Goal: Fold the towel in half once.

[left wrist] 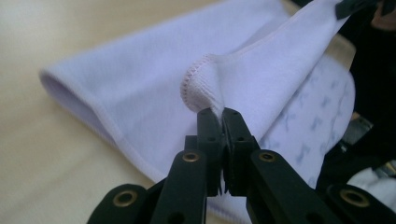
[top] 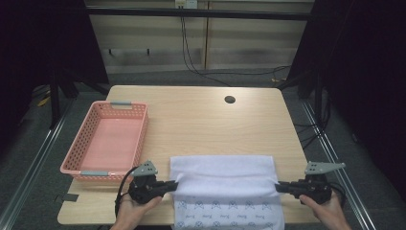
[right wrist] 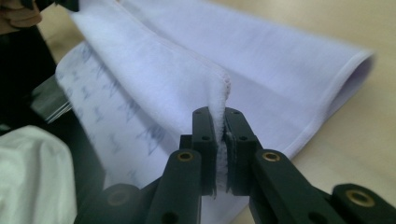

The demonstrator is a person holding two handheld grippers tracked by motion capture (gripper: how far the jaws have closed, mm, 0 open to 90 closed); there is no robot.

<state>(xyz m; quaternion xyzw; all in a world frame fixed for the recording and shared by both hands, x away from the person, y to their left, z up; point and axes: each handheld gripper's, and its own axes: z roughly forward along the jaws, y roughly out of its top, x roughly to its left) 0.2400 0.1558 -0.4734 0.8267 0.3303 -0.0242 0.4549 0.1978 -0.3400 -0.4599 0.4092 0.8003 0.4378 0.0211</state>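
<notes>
The table [top: 201,120] carries a pink basket [top: 107,139] along its left edge and a white towel [top: 222,170] at the middle of its near edge, the towel's printed underside hanging over that edge. The towel is part-folded: its far half lies flat with the fold toward the far edge, and I hold the free hem above it. My left gripper [top: 173,184] is clamped on the hem's left corner, jaws closed narrow with the stitched edge bunched between them; in the left gripper view that corner [left wrist: 201,88] rises straight out of the jaw tips. My right gripper [top: 279,187] is likewise clamped tight on the right corner [right wrist: 219,100]. To do this fold well, I judge that both hands should travel level, keep the hem taut between them, and align it with the edge beneath before any release.
</notes>
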